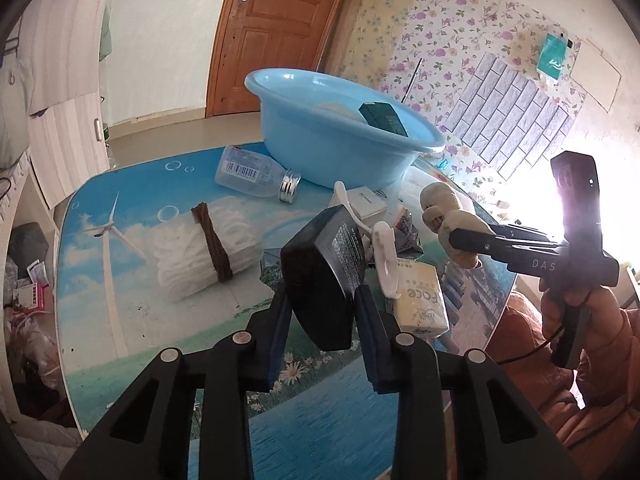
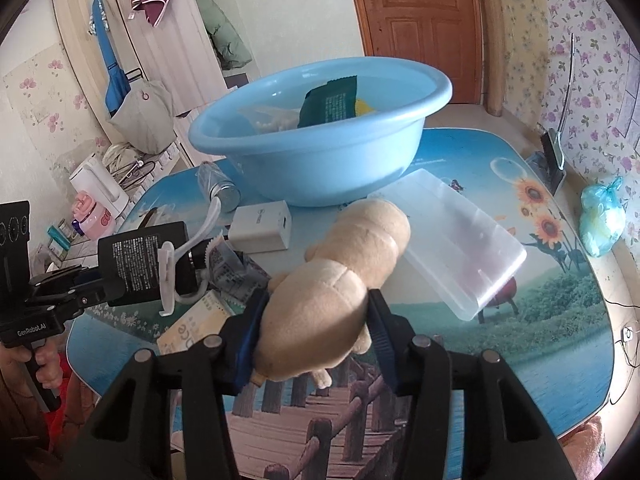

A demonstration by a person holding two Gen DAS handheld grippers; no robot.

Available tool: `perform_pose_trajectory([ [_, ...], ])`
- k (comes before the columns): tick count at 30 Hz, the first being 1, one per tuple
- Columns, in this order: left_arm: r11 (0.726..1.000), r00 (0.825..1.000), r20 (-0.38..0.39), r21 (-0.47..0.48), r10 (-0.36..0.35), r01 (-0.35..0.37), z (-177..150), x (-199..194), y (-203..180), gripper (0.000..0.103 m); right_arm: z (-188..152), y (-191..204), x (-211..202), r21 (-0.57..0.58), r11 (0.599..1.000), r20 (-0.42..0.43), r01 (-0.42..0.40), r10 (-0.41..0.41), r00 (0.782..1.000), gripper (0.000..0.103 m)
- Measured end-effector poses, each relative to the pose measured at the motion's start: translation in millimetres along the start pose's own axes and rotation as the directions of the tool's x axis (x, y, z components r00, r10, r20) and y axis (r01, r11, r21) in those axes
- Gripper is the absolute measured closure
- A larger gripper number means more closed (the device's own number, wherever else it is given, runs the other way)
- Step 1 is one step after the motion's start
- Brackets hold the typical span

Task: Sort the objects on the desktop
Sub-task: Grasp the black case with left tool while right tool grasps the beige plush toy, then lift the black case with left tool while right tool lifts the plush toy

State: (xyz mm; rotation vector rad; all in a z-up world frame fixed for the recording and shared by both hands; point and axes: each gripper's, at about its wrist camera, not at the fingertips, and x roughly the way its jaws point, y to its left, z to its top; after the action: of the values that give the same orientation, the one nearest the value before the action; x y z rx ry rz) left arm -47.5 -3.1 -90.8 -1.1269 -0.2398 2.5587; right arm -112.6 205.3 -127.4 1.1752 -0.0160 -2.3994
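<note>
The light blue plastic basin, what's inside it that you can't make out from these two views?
- Light blue plastic basin, left wrist view: its near wall hides the bottom; only a dark green packet and something pale show.
- Right wrist view: the dark green packet covers most of a yellow item; the pale contents beside it are too blurred to name.

Both tools [image 1: 320, 312] [image 2: 316, 332] clamped, angled downward

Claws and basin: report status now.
Left claw shut on black box. Right claw shut on plush toy. Blue basin ahead, path clear.
</note>
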Motion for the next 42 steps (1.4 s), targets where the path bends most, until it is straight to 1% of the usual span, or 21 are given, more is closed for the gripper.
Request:
perform_pose_trajectory([
  [4,0.998,1.0,0.001,0.052,0.017,-0.017,-4,-4,-15,0.075,-2,-1,-5,-0.002,1.0,0.002,0.01,-0.01,1.0,0.055],
  [7,0.992,0.999,0.002,0.116,0.044,-0.044,-7,-6,-29,0.076,-4,-1,-5,0.0,1.0,-0.005,0.008,-0.008,1.0,0.055],
  [9,0.989,0.999,0.001,0.142,0.038,-0.037,-8,-6,-36,0.077,-5,1,-6,-0.006,1.0,-0.008,0.007,-0.007,1.0,0.055],
  [11,0.989,1.0,-0.009,0.147,0.017,-0.016,-9,-4,-39,0.078,-7,3,-6,-0.018,1.0,-0.012,0.004,-0.005,1.0,0.055],
  [14,0.986,0.999,-0.024,0.166,0.035,-0.03,-11,5,-43,0.077,-9,7,-3,-0.032,0.999,-0.022,-0.003,0.003,1.0,0.055],
  [18,0.988,0.998,-0.054,0.152,0.042,-0.033,-11,19,-40,0.077,-12,9,-1,-0.041,0.999,-0.034,-0.008,0.007,0.999,0.055],
  [21,0.99,0.998,-0.056,0.139,0.031,-0.023,-9,25,-40,0.077,-14,8,1,-0.041,0.999,-0.039,-0.007,0.005,0.999,0.055],
  [23,0.987,0.997,-0.055,0.152,0.051,-0.042,-6,29,-42,0.076,-14,7,0,-0.036,0.999,-0.041,-0.013,0.011,0.999,0.055],
  [25,0.984,0.997,-0.051,0.167,0.065,-0.056,-3,34,-43,0.073,-14,6,0,-0.038,0.999,-0.041,-0.013,0.012,0.999,0.055],
  [27,0.984,0.996,-0.046,0.165,0.073,-0.064,0,37,-43,0.068,-14,6,0,-0.038,0.999,-0.042,-0.014,0.012,0.999,0.054],
  [28,0.985,0.996,-0.047,0.161,0.074,-0.066,1,38,-42,0.068,-14,6,0,-0.038,0.999,-0.042,-0.014,0.013,0.999,0.054],
  [29,0.986,0.996,-0.049,0.155,0.075,-0.067,1,40,-41,0.068,-14,6,0,-0.037,0.999,-0.042,-0.015,0.013,0.999,0.054],
  [34,0.988,0.997,-0.036,0.142,0.067,-0.062,-1,33,-38,0.079,-15,4,1,-0.021,1.0,-0.037,-0.022,0.021,0.999,0.054],
  [38,0.985,0.995,-0.021,0.147,0.093,-0.089,-3,20,-34,0.079,-14,5,-1,-0.044,0.999,-0.032,0.003,-0.005,0.999,0.054],
  [42,0.981,0.991,-0.018,0.149,0.132,-0.128,-9,10,-26,0.079,-13,4,-3,-0.041,0.999,-0.031,0.006,-0.008,0.999,0.054],
])
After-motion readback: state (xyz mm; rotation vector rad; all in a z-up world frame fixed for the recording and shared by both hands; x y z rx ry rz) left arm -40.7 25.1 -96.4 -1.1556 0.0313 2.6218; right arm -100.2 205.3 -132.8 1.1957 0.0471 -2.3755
